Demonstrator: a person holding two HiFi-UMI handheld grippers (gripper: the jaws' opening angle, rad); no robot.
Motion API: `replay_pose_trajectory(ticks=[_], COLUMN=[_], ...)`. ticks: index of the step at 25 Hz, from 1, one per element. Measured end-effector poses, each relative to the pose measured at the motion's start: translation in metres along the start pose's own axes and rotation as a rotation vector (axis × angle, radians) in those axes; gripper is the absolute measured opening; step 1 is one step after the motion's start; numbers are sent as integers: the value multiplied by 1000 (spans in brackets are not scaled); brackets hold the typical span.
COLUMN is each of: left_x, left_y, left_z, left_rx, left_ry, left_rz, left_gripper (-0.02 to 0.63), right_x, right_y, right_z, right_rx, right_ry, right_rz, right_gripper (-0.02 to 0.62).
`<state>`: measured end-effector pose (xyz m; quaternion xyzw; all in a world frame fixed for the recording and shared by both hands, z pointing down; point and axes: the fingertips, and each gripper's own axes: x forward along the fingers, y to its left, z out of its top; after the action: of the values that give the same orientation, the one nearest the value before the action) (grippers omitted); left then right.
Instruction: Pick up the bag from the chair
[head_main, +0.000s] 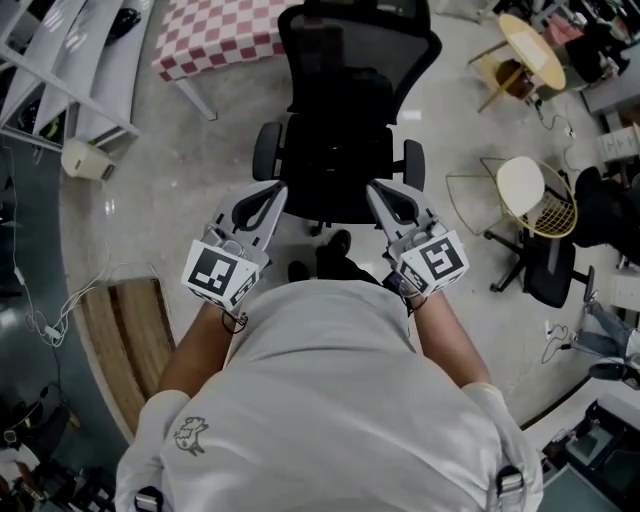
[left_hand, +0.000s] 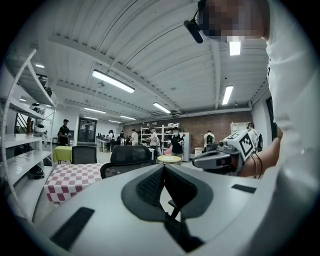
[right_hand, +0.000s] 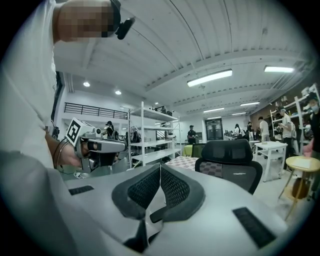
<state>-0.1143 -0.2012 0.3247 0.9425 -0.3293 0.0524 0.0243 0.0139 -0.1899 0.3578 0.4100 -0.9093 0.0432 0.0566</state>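
Observation:
A black mesh office chair stands in front of me, its back towards the far side. Its seat is all dark, and I cannot tell a bag apart from the chair. My left gripper and right gripper are held side by side, level, just short of the seat's near edge. Each has its pads pressed together with nothing between them. The chair also shows beyond the left gripper as a black chair back, and beyond the right gripper as a black chair back.
A red-checked table stands behind the chair and white shelving at far left. A round stool and a wire-backed chair are at the right. A wooden board lies on the floor at left. Several people stand far off.

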Motion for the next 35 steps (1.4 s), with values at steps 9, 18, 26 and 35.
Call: replay_pose_trajectory(ticks=[9,18,26,35], left_x=[73,141,171,208], left_y=[21,36,81,128], left_z=[3,0,3,7], left_rx=[-10,0,-17,-8], left_ry=[17,35,33,37], left_rz=[15,11,-4,-109], left_gripper=[11,11,11,11], right_x=[22,48,89,137], right_y=[-73,-136,-166,-206], right_z=[-2,-9,-24,-45], right_rx=[24,46,151,278], right_ry=[-1,14,20,55], right_rz=[27,64,30,-93], right_gripper=[32,32,34,34])
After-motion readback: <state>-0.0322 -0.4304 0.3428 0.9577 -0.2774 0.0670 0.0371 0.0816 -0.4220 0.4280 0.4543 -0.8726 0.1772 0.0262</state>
